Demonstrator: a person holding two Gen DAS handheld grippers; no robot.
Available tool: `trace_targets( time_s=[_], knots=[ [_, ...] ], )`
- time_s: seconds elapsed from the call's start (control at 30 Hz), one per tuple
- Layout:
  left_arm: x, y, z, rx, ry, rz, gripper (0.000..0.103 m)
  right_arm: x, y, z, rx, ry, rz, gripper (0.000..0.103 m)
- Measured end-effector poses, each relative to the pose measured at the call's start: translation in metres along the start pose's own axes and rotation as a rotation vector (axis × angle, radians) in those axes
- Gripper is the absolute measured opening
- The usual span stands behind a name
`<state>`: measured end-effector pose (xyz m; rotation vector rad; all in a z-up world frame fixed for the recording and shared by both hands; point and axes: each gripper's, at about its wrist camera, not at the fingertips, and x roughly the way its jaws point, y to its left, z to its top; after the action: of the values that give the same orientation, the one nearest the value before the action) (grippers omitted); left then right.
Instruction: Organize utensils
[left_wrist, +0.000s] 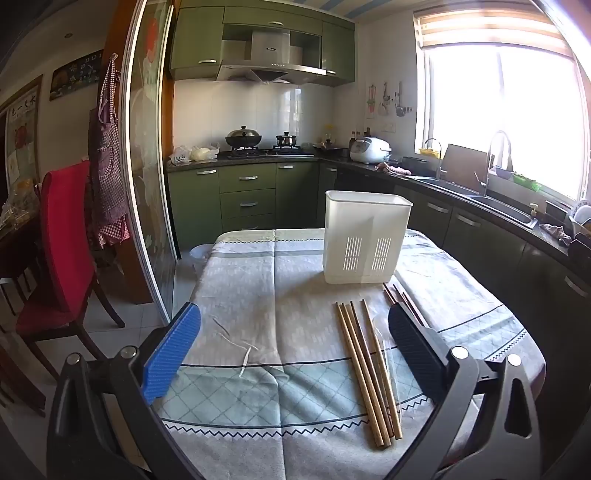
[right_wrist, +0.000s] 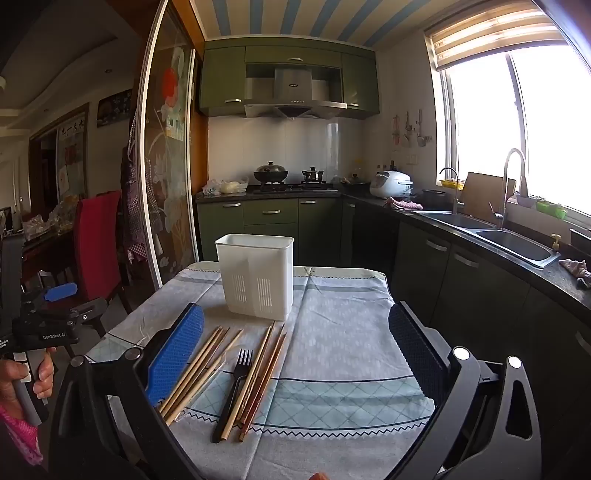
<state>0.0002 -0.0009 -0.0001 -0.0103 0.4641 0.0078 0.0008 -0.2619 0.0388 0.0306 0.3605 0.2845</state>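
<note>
A white slotted utensil holder (left_wrist: 365, 238) stands upright on the clothed table (left_wrist: 258, 280); it also shows in the right wrist view (right_wrist: 256, 278). Several wooden chopsticks (left_wrist: 369, 373) lie in front of it, with darker ones (left_wrist: 404, 304) beside my right finger. In the right wrist view the light chopsticks (right_wrist: 201, 369), a black plastic fork (right_wrist: 234, 387) and darker chopsticks (right_wrist: 264, 376) lie side by side. My left gripper (left_wrist: 295, 350) is open and empty above the table, left of the chopsticks. My right gripper (right_wrist: 299, 354) is open and empty above the utensils.
A red chair (left_wrist: 62, 251) stands left of the table. Green cabinets and a dark counter with a sink (right_wrist: 517, 243) run along the right. The left gripper and the hand holding it (right_wrist: 37, 332) show at the left edge of the right wrist view.
</note>
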Motion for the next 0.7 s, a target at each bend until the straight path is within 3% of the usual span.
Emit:
trace_targets(
  time_s=[0.7],
  knots=[
    [0.0023,0.0017,-0.0023,-0.011,0.007,-0.013,0.097,-0.0088,0.0037,0.0062,-0.003,0.002,-0.002,0.099]
  ],
)
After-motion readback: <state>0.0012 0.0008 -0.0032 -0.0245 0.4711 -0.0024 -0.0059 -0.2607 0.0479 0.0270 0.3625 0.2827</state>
